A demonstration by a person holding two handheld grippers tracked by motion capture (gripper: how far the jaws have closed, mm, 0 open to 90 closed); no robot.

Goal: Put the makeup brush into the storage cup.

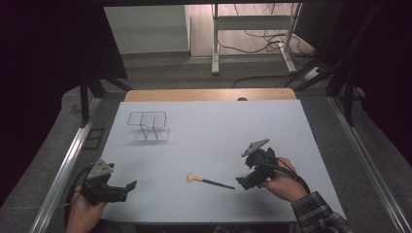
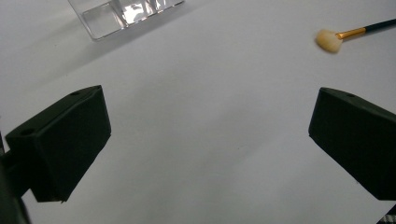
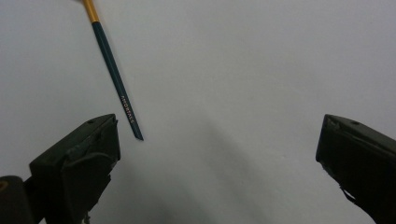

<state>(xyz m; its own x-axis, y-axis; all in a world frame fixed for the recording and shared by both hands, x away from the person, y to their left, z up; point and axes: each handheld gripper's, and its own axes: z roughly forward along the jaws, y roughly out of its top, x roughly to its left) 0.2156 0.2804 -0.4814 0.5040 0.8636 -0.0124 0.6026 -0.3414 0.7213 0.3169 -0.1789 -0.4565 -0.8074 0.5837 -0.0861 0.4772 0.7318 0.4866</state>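
Observation:
A small makeup brush (image 1: 209, 181) with a pale fan head, gold ferrule and dark teal handle lies flat on the white table near the front centre. My right gripper (image 1: 241, 182) sits just right of the handle's tip, open and holding nothing; in the right gripper view the brush handle (image 3: 114, 79) ends beside the left jaw. My left gripper (image 1: 131, 186) rests at the front left, open and holding nothing. In the left gripper view the brush (image 2: 330, 39) lies far ahead at upper right. A clear acrylic organiser (image 1: 149, 126) stands at the back left.
The white table (image 1: 218, 141) has a wooden strip along its far edge. Metal rails run down both sides. The clear organiser (image 2: 126, 14) shows at the top of the left gripper view. A desk frame and cables stand on the floor beyond.

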